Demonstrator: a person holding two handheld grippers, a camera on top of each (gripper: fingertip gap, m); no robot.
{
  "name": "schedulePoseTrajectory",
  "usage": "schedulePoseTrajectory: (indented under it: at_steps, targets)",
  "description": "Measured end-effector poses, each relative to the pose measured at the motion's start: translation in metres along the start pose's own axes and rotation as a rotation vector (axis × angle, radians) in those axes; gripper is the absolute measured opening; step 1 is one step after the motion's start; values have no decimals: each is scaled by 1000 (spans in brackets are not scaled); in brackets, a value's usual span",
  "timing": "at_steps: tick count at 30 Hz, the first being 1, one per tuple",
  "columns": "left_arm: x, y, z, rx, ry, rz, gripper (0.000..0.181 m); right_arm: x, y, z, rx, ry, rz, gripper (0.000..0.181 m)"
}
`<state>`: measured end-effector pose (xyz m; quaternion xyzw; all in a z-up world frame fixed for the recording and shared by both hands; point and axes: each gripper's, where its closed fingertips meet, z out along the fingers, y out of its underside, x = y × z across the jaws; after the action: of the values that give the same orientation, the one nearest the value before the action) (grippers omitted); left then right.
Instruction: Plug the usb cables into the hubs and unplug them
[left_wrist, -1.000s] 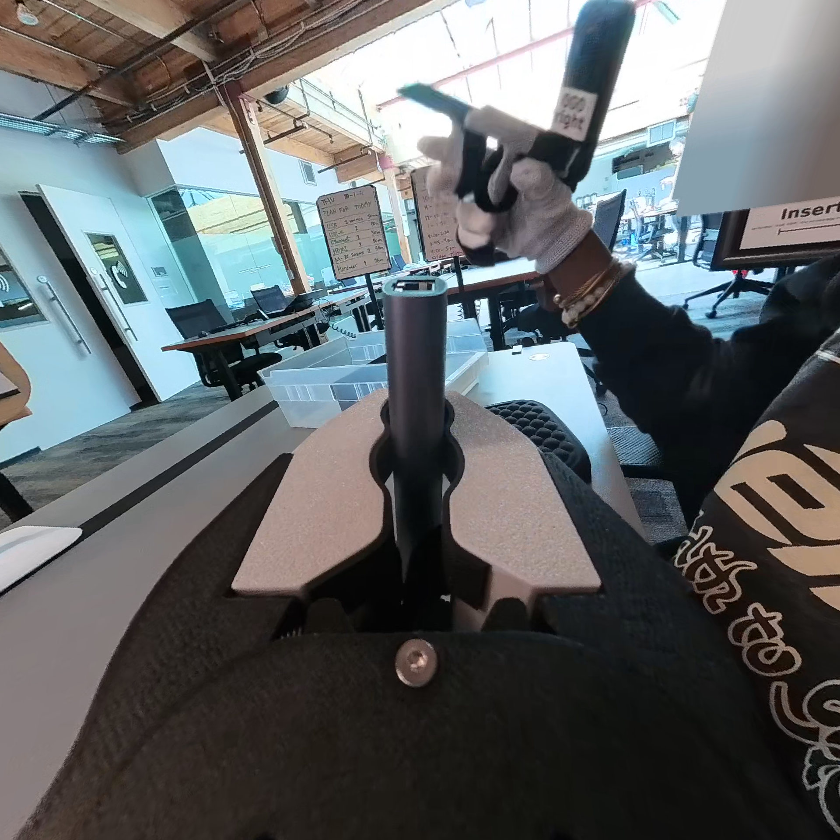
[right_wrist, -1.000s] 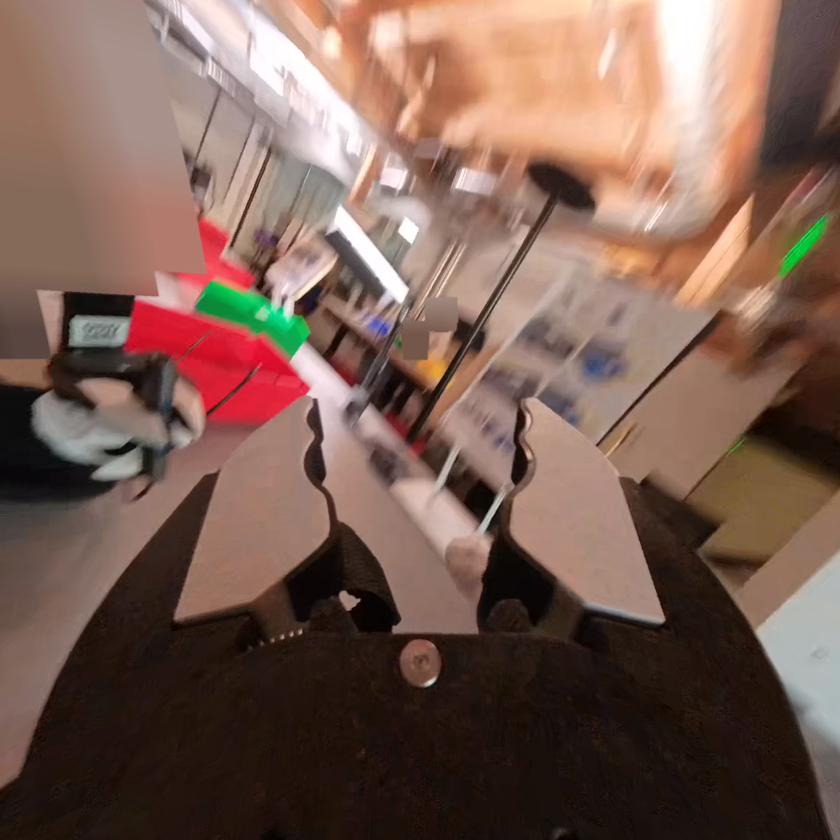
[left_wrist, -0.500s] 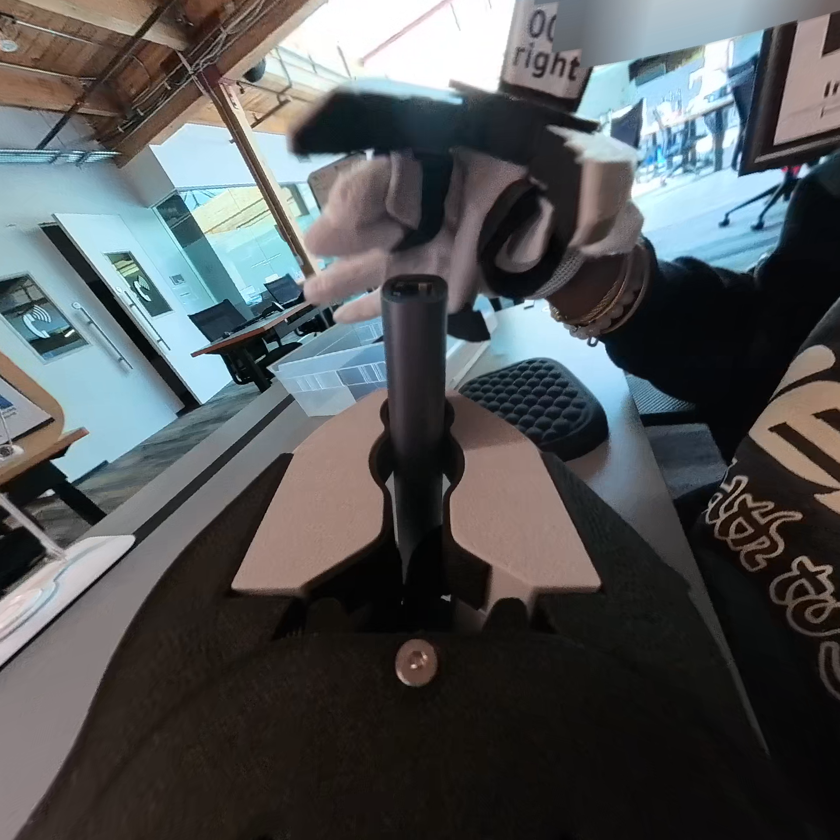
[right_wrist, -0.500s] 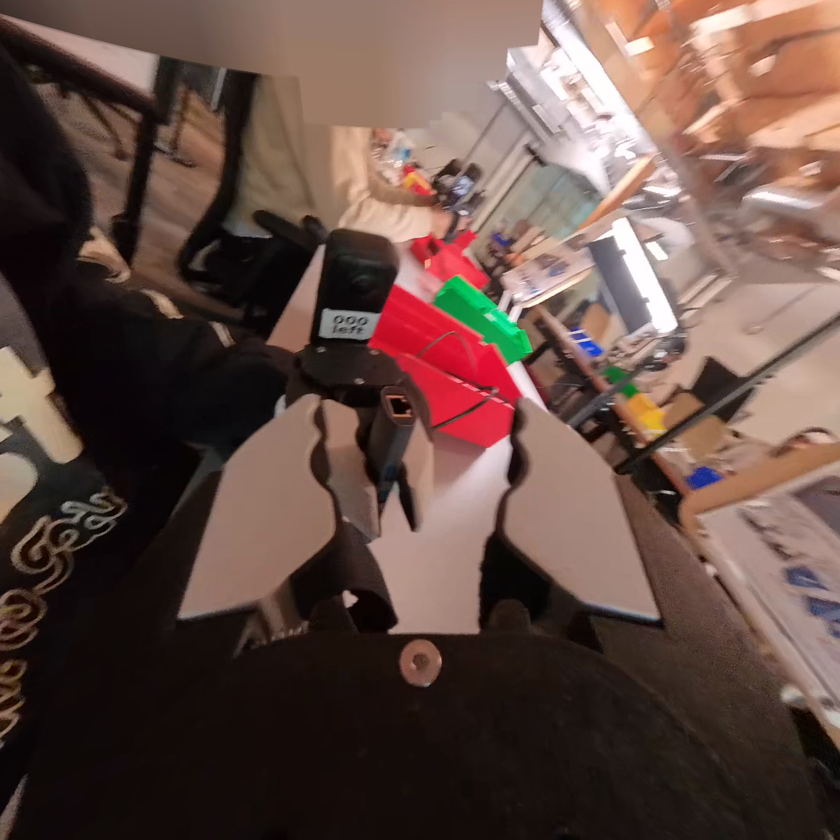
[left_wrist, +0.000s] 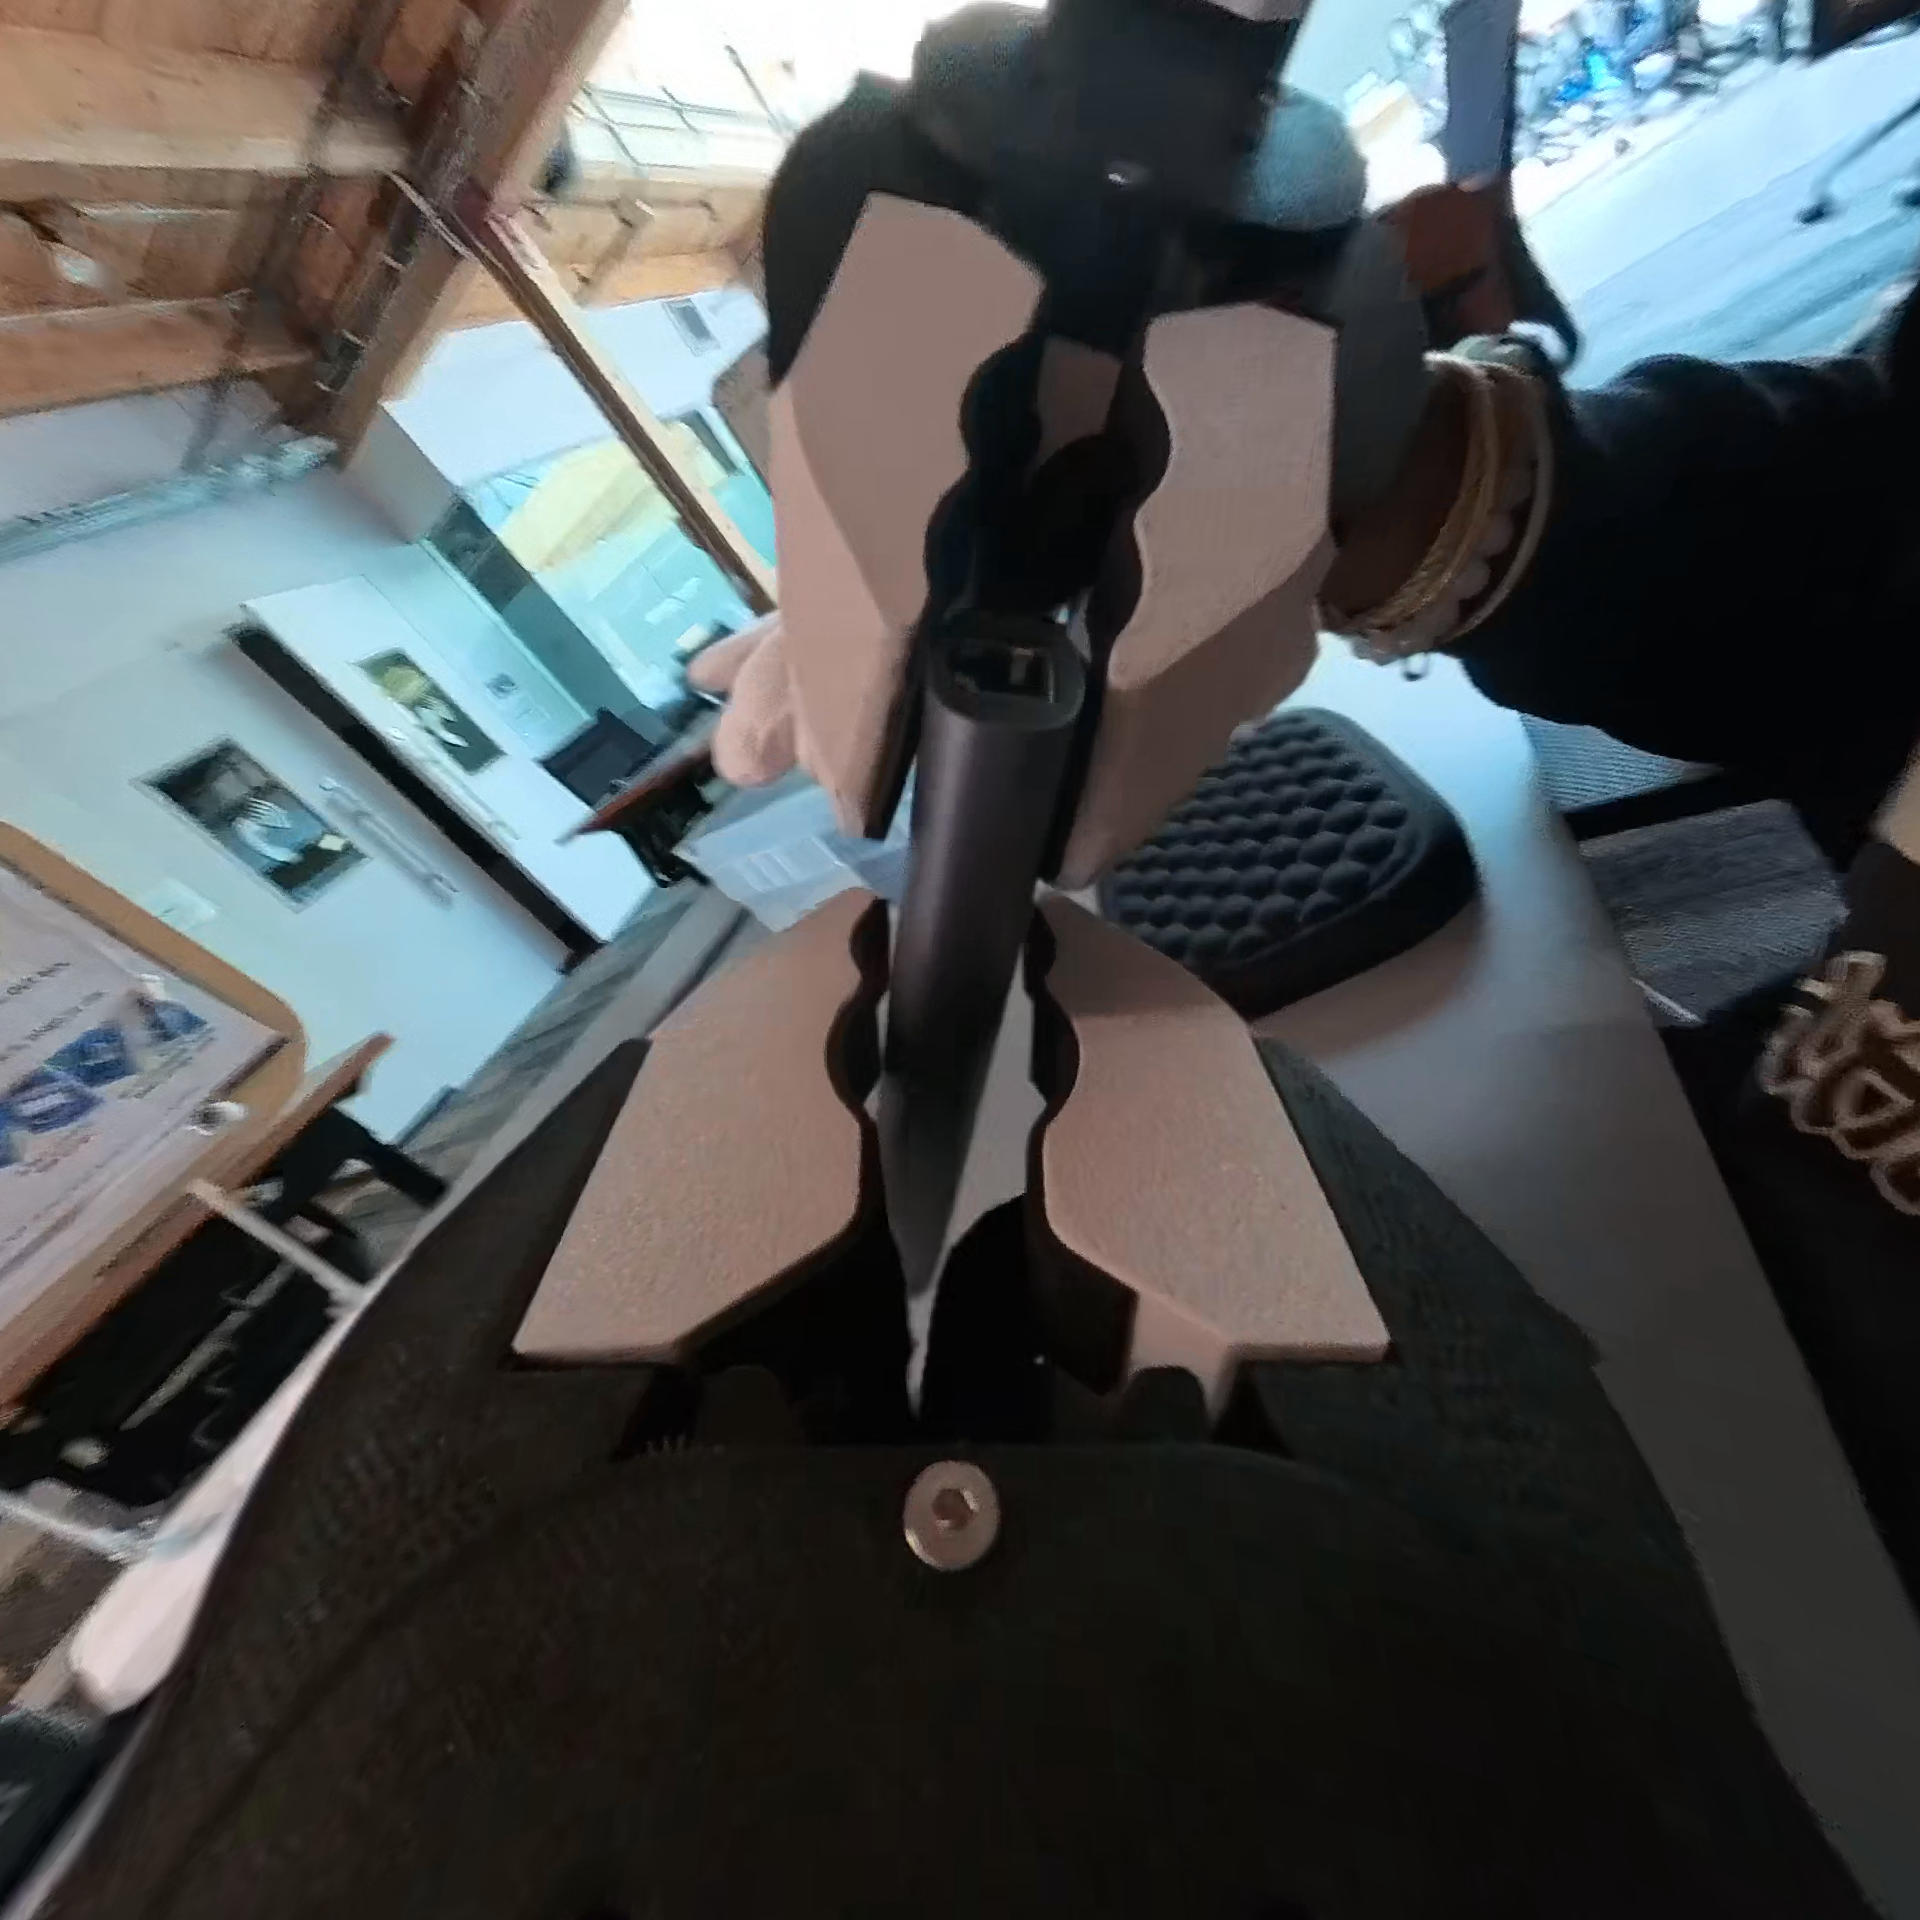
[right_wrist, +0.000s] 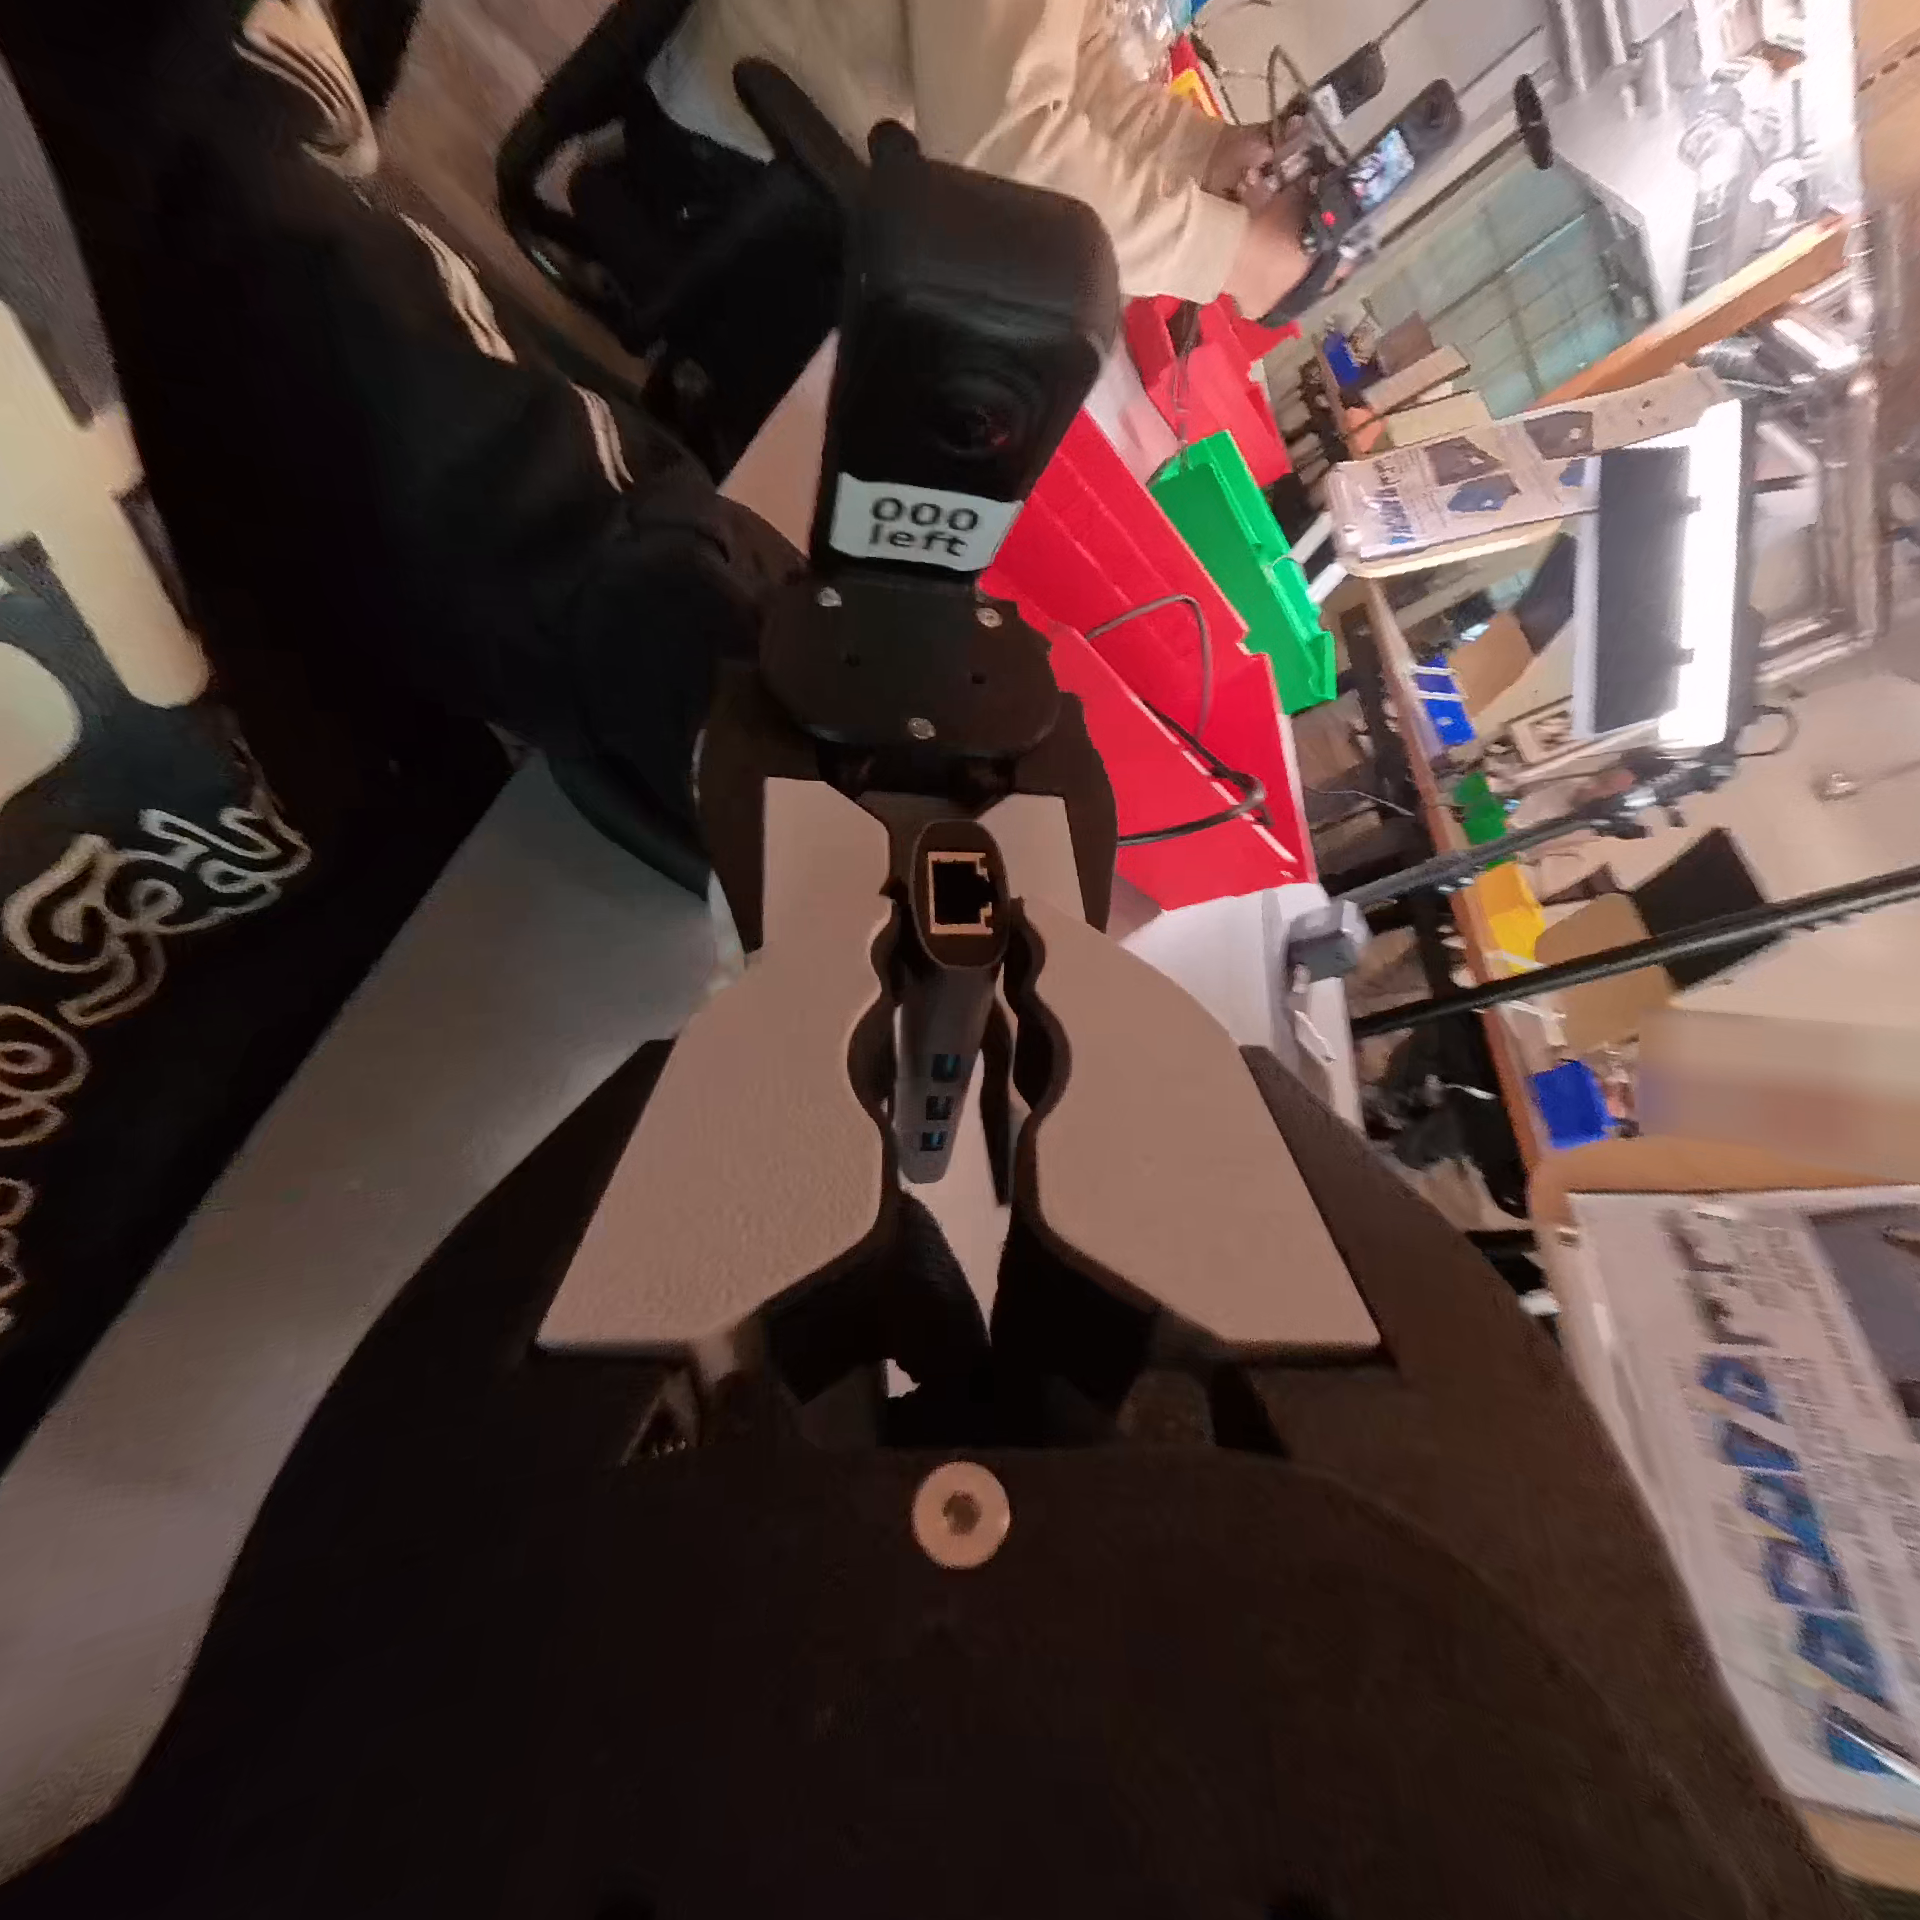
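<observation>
Two grippers meet nose to nose over a pale grey counter. Left gripper fingers are closed narrow on a dark hub that sticks out forward. Right gripper fingers close around its far end, port facing the camera. Red bins and a green bin sit beyond; wooden beams cross the office ceiling.

The hub is a slim dark grey bar with rounded edges, held up off the desk between both grippers; its end face shows a square network socket, and blue USB ports line one side
</observation>
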<state>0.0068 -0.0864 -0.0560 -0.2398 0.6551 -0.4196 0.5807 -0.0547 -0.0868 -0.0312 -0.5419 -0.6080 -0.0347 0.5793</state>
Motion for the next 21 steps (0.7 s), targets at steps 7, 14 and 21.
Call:
schedulePoseTrajectory:
  at_steps: [7, 14, 21]
  targets:
    - [-74, -38, -52, 295, -538, 32, 75, 50, -4, -52, -37, 288, -101, 17]
    - [-85, -15, -46, 190, -558, -46, 76, 106, 6, -147, -63, 673, -111, 16]
    - [-78, -7, -36, 139, -499, -56, 75, 144, 70, -254, -269, 1062, -51, 16]
